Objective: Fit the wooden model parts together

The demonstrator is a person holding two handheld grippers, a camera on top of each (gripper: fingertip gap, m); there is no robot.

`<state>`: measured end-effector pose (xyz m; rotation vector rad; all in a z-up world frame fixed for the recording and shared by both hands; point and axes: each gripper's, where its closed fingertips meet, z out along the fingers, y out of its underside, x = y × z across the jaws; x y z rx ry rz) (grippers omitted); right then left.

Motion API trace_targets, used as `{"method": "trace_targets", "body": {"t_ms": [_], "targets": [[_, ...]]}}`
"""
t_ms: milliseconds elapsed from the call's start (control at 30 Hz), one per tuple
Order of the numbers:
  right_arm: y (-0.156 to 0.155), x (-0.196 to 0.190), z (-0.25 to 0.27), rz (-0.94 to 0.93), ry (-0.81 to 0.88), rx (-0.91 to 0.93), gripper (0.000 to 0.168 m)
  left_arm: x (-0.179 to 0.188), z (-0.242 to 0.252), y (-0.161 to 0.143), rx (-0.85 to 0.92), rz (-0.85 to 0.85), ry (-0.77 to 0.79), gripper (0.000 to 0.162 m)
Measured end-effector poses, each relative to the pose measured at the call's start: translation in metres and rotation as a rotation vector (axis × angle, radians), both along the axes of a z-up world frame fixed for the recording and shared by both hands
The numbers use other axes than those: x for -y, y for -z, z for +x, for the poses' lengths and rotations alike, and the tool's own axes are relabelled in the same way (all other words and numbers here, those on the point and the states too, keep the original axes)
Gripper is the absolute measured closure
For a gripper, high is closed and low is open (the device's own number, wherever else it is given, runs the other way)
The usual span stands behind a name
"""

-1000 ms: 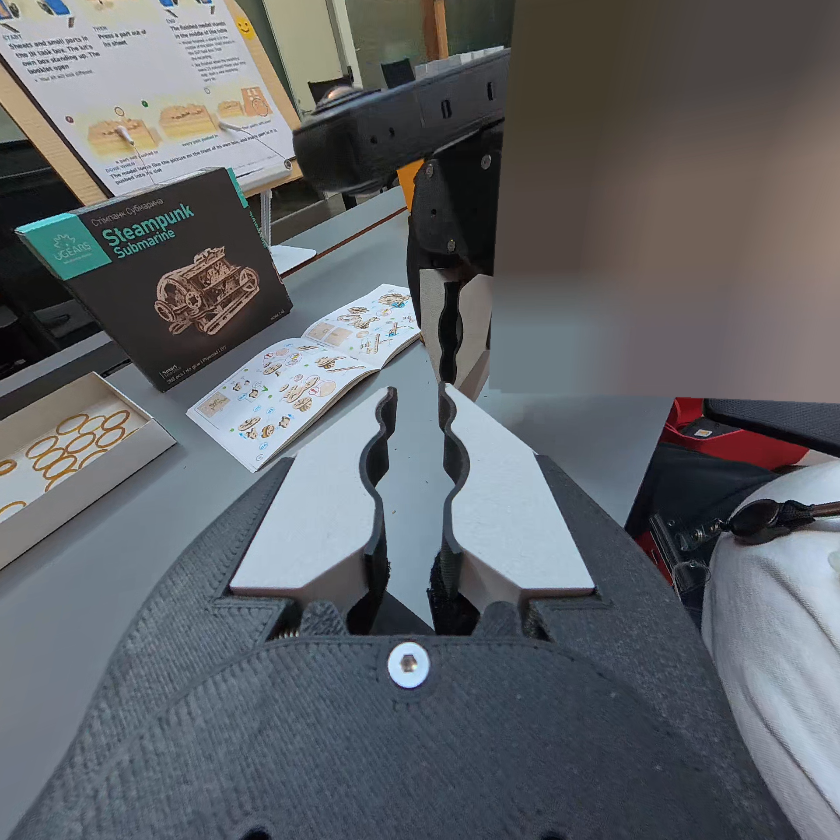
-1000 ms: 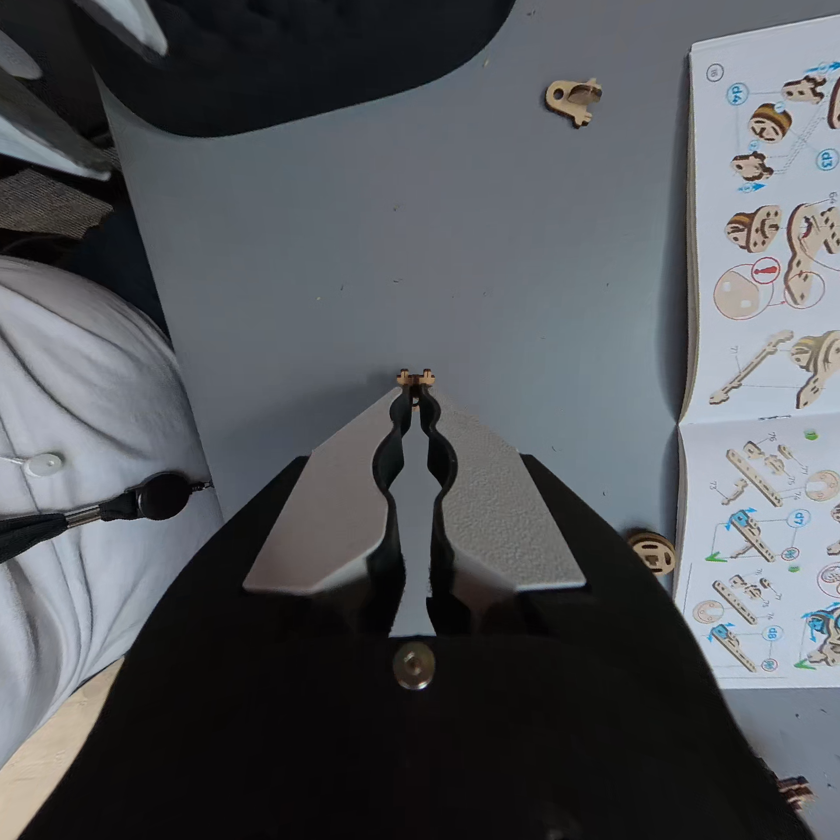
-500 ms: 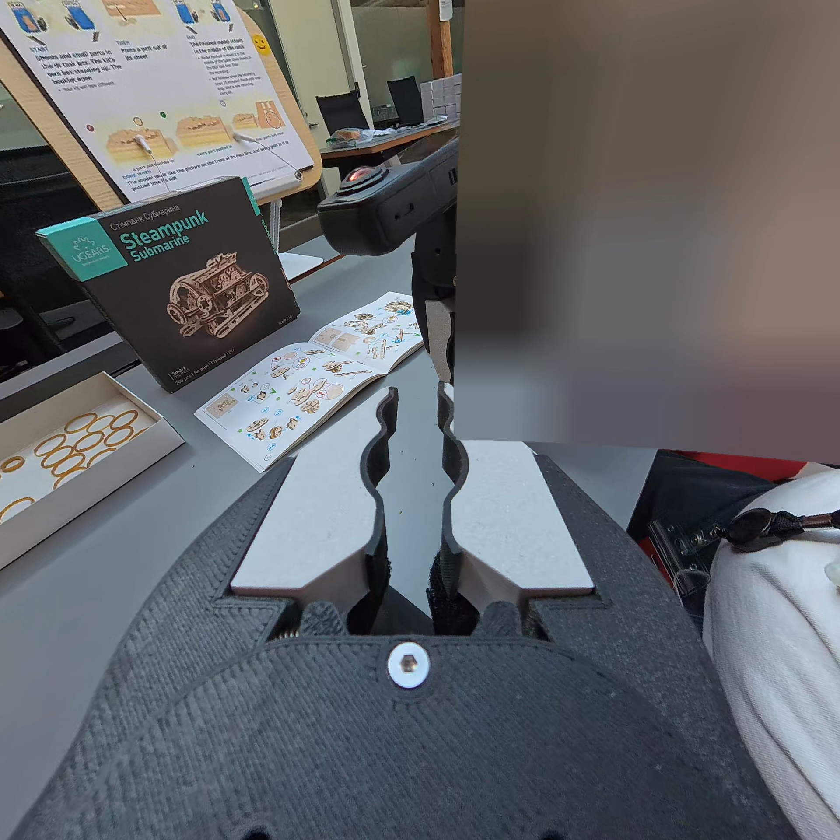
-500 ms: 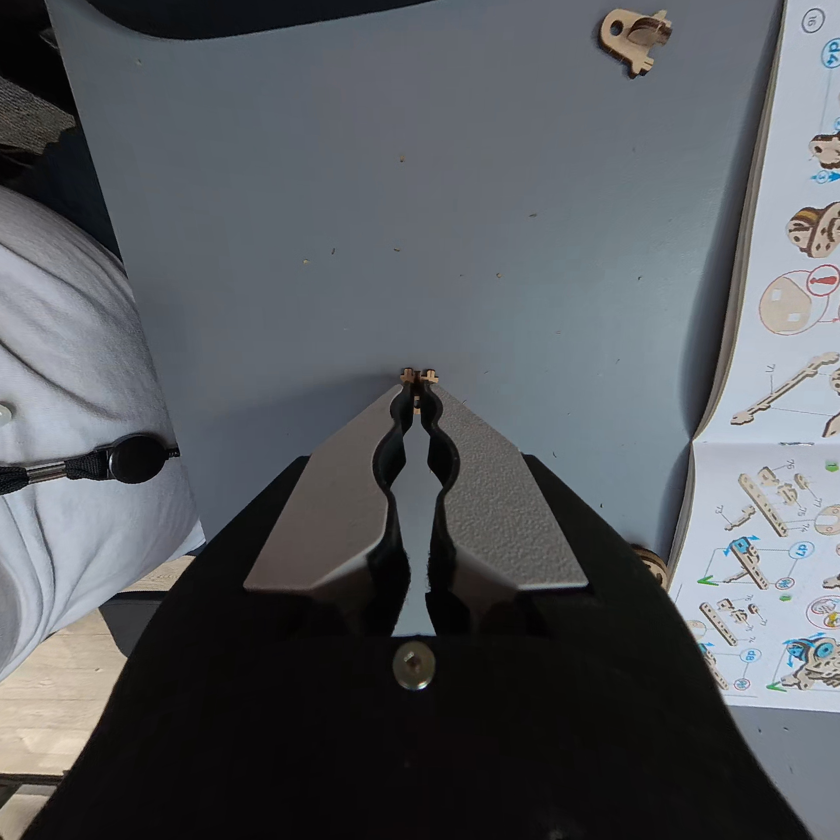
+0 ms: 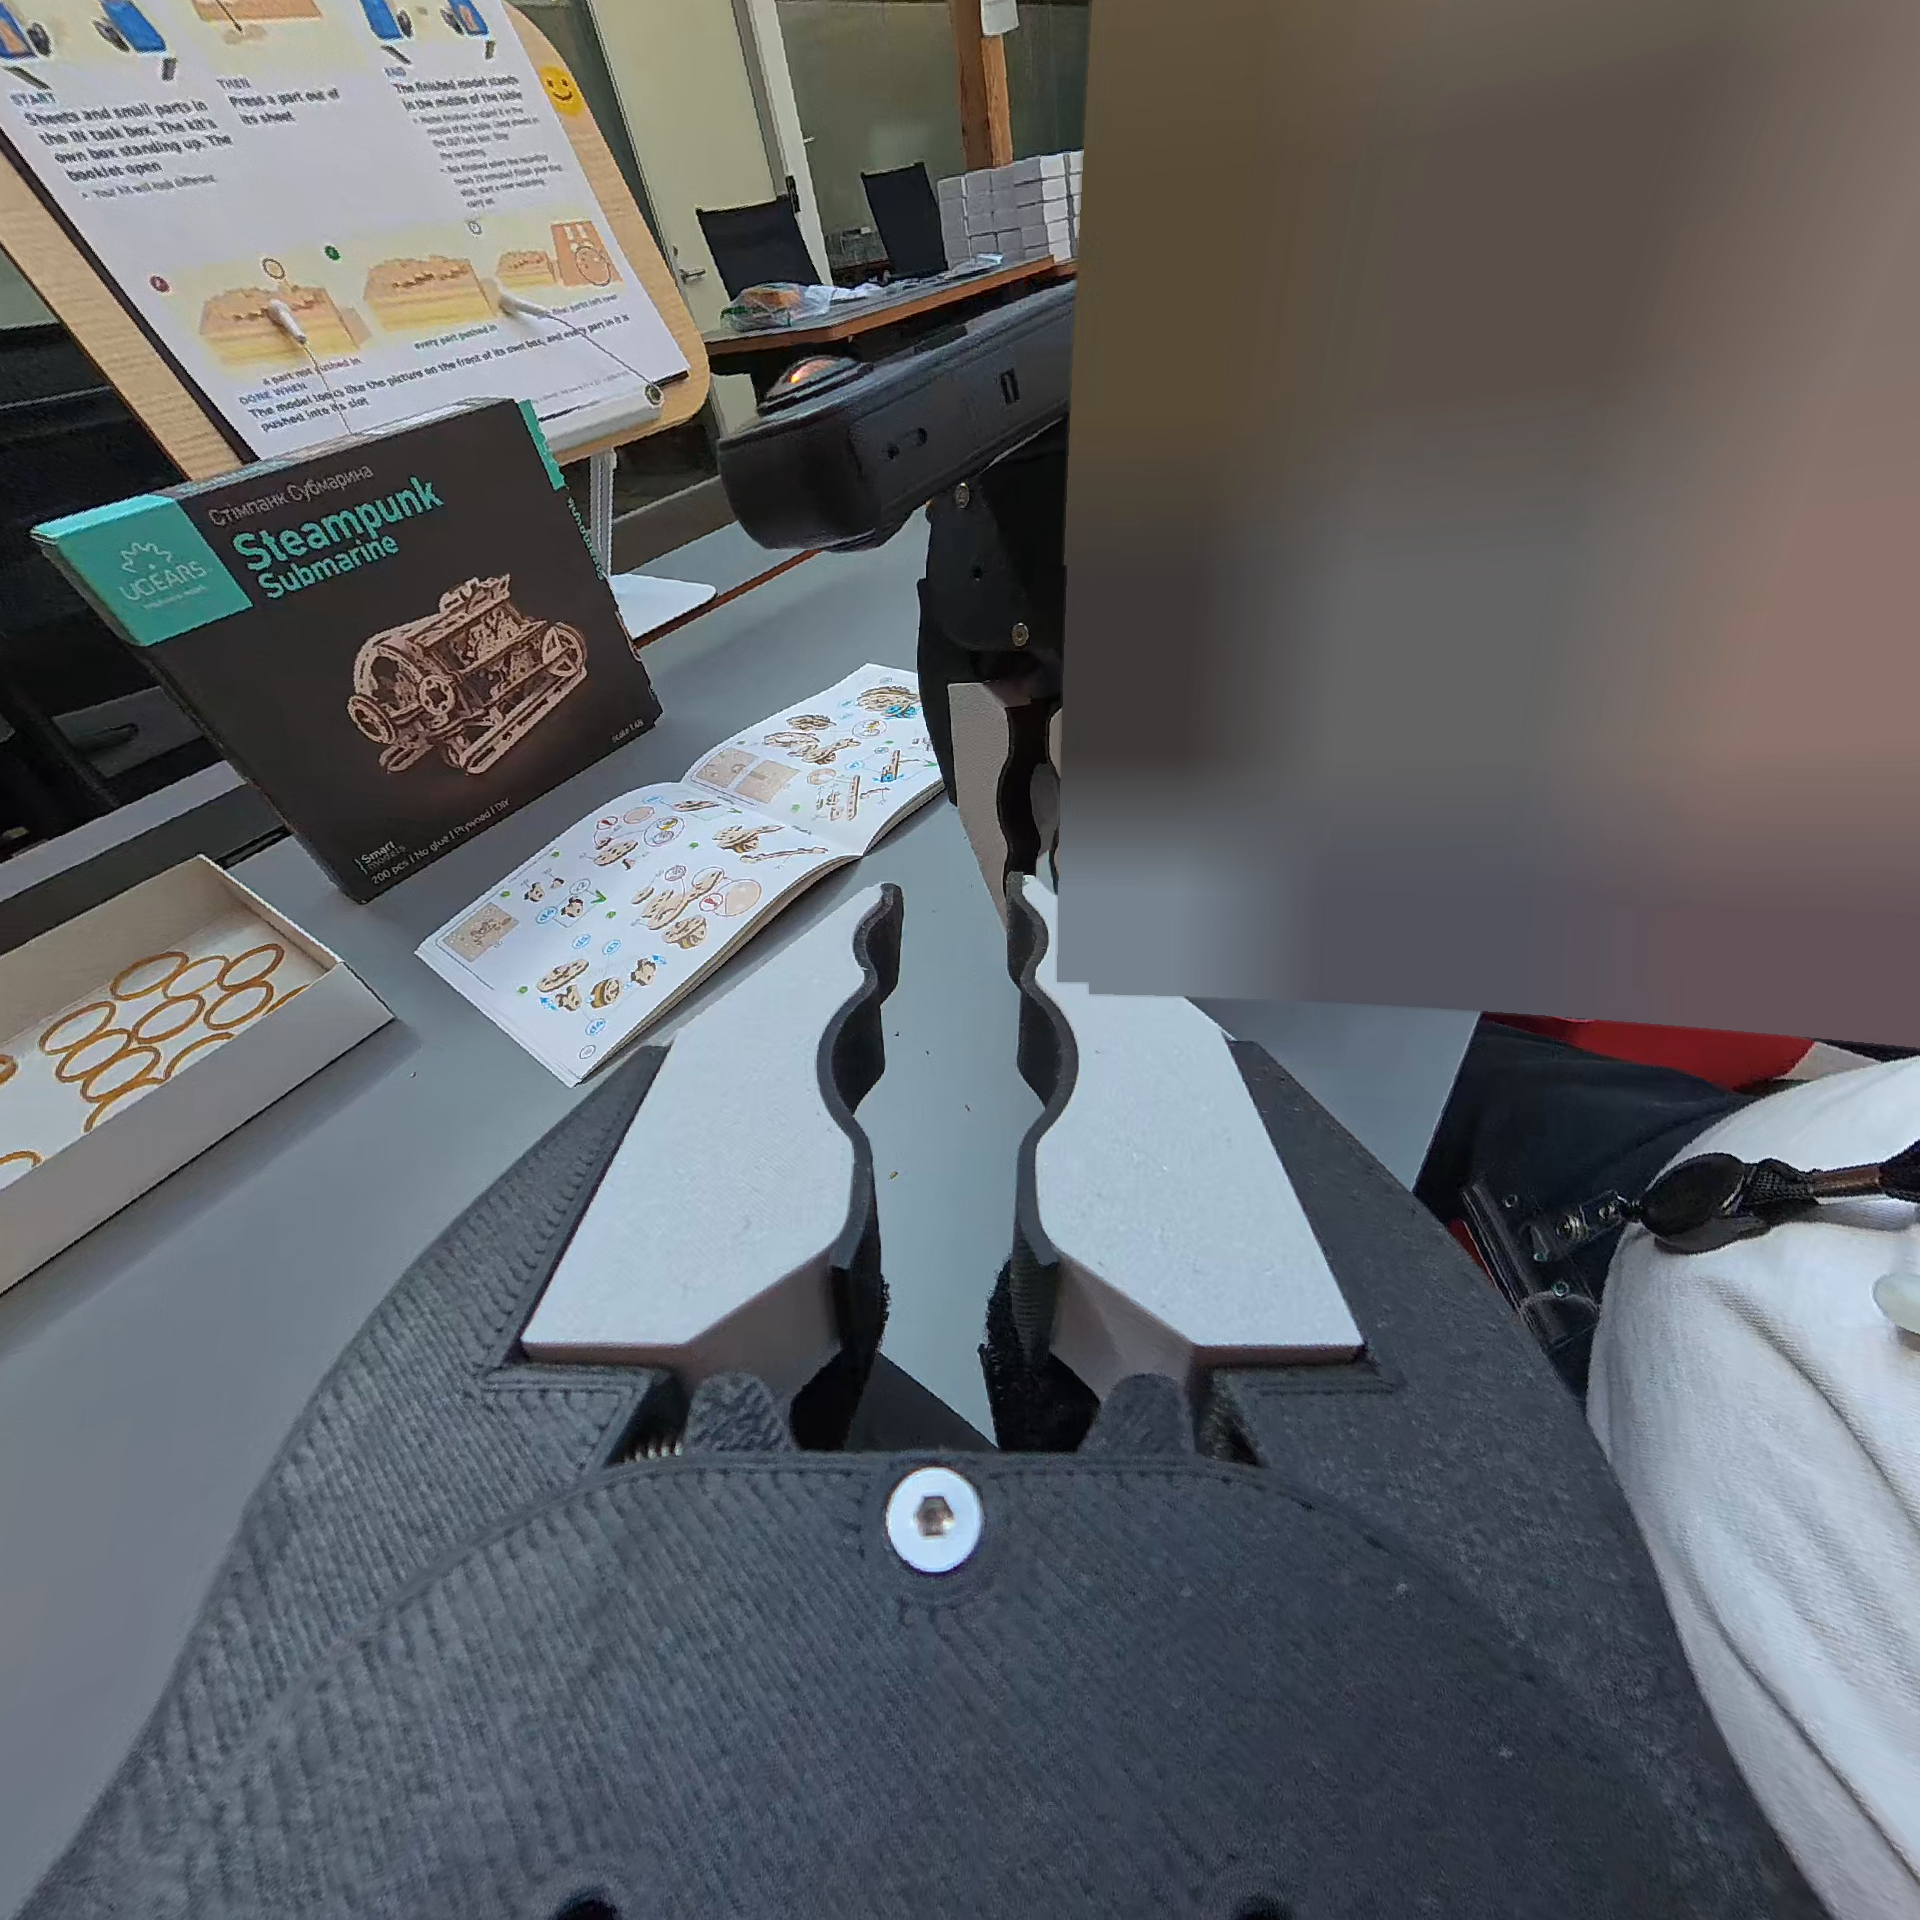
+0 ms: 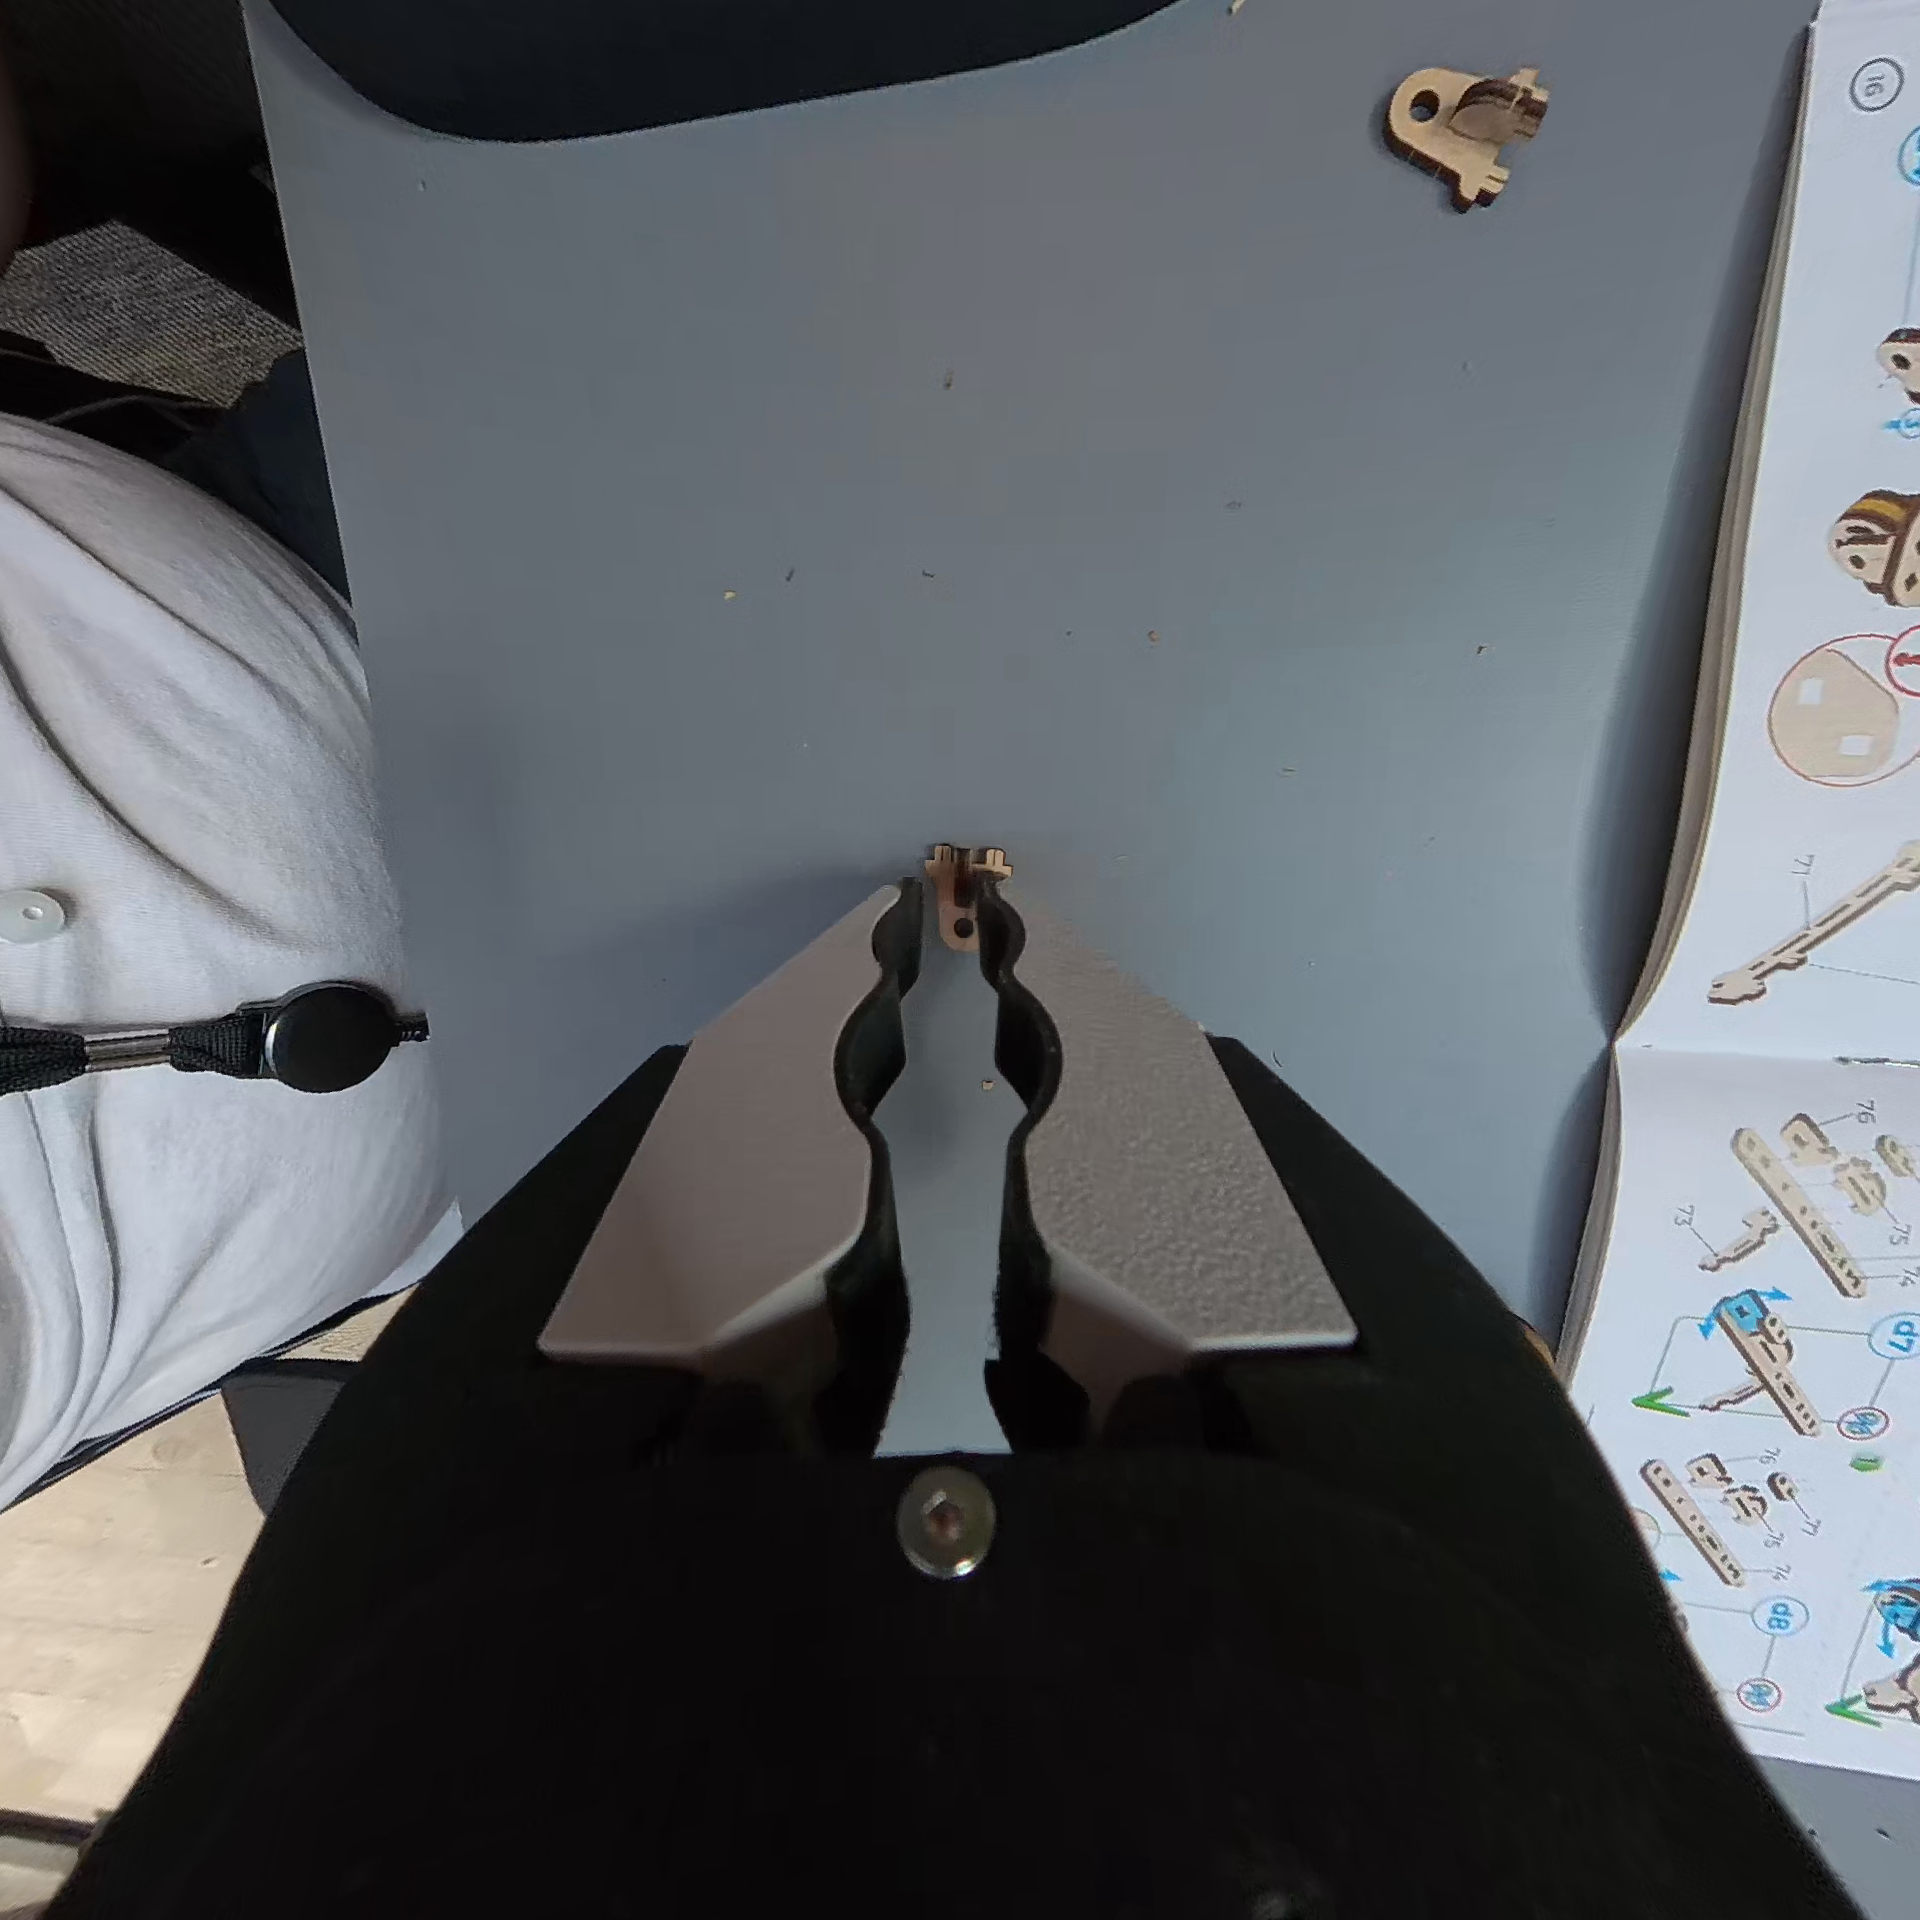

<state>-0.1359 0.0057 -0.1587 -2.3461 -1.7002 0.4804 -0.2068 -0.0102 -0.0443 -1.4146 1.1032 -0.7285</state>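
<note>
While the right gripper (image 6: 961, 902) hangs above the grey table (image 6: 1039, 468), its jaws stand slightly parted, a small wooden part (image 6: 962, 891) resting against the right finger at the tips; whether it is truly pinched I cannot tell. At one o'clock, farther off, a second wooden piece (image 6: 1465, 130) lies flat. The open booklet (image 6: 1808, 935) runs along three o'clock. The left gripper (image 5: 951, 904) is spread and empty, the kit box (image 5: 384, 644) standing at ten o'clock.
</note>
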Motion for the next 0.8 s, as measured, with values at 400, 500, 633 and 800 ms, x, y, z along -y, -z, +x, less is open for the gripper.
{"method": "trace_targets", "body": {"t_ms": [400,500,633,800], "targets": [[-0.006,-0.003,0.012,0.209,0.05,-0.298,0.142,-0.003,0.002,0.009,-0.025,-0.013,0.002,0.144],[0.0,-0.003,0.008,0.214,0.056,-0.321,0.143,-0.002,0.004,0.011,-0.031,-0.013,0.004,0.143],[-0.002,-0.001,0.006,0.297,0.001,-0.32,0.158,-0.004,0.009,0.016,-0.022,-0.048,0.008,0.143],[-0.077,0.022,-0.018,0.991,-0.28,-0.471,0.158,0.003,0.023,0.025,0.028,-0.212,0.085,0.128]]}}
